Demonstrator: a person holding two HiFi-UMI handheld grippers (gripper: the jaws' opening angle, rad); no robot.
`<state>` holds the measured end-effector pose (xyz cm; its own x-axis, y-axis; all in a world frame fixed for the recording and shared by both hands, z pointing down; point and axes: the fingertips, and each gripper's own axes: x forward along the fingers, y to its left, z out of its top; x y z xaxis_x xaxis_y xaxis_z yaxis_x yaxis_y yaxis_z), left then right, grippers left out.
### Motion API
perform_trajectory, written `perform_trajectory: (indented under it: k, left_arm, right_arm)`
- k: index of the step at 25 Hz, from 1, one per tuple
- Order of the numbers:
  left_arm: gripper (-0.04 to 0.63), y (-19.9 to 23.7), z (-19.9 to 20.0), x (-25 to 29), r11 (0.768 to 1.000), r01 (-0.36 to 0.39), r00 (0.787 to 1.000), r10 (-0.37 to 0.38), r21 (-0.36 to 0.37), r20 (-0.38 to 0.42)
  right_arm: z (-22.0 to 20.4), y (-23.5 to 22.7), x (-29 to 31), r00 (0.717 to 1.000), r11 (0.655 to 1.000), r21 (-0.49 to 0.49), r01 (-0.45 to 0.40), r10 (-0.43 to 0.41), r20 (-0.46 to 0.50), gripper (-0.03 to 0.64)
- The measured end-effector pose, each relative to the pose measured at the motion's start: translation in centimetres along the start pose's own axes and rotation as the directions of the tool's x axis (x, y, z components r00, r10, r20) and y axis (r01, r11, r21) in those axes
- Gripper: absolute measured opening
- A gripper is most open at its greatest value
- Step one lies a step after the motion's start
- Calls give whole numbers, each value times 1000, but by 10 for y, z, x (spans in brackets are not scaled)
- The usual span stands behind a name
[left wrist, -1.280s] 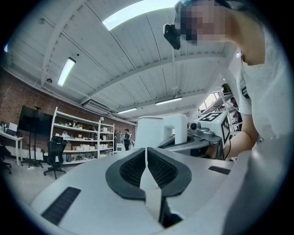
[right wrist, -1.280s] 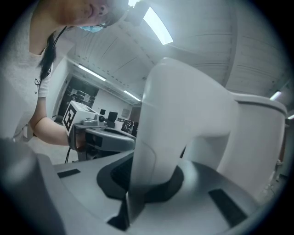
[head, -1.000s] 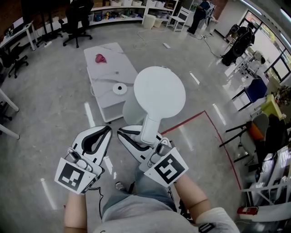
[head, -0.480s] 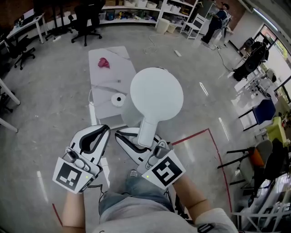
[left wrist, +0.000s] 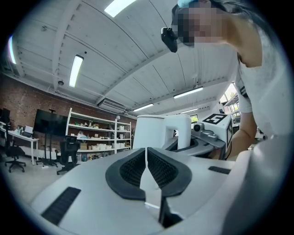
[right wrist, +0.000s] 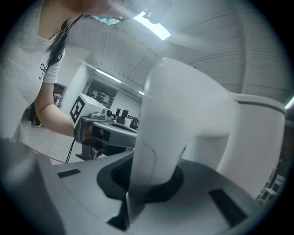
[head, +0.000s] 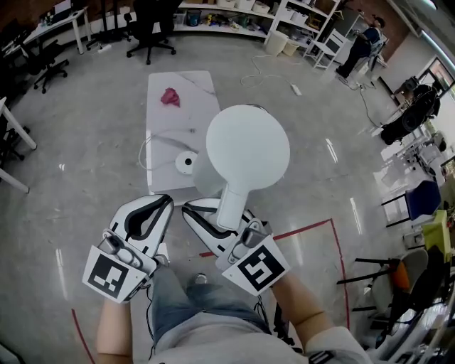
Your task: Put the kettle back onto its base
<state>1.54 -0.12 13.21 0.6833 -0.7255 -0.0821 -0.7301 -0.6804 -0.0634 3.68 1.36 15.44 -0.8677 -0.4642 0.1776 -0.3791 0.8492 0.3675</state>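
A white kettle (head: 247,156) with a round flat lid hangs in the air over the floor. My right gripper (head: 222,222) is shut on its handle (head: 233,200). In the right gripper view that handle (right wrist: 174,119) fills the space between the dark pads (right wrist: 158,186). The round white base (head: 186,162) lies near the front end of a low white table (head: 167,131), ahead of the kettle and slightly left. To the left of the kettle my left gripper (head: 158,207) is shut and holds nothing; its pads (left wrist: 138,167) meet, and the kettle (left wrist: 156,131) shows beyond them.
A pink cloth (head: 170,97) lies at the table's far end, and a thin cable runs across the top. Red tape (head: 313,227) marks the floor at the right. Office chairs (head: 153,28), shelves (head: 234,11) and a distant person (head: 362,43) stand at the back.
The table and base have come nearer and sit lower in the head view. Both grippers and the kettle keep the same places relative to each other.
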Motion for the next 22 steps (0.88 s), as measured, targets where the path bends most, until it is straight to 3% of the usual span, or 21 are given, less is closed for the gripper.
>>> perform_trajectory:
  k: [4, 10, 15, 22]
  left_arm:
    - [21, 15, -8, 11, 1000, 5, 1000, -5, -10, -10]
    - [21, 77, -23, 42, 999, 37, 999, -37, -23, -22]
    - [21, 122, -57, 62, 997, 79, 996, -80, -28, -48]
    - [21, 175, -134, 76, 998, 54, 997, -56, -27, -54]
  right_arm:
    - [-13, -13, 16, 1000, 1000, 20, 0, 0, -9, 25]
    - [-39, -57, 73, 999, 998, 61, 22, -20, -39, 25]
    - [-78, -79, 122, 999, 996, 88, 28, -24, -47, 25]
    - [-157, -94, 185, 999, 995, 95, 34, -30, -39, 25]
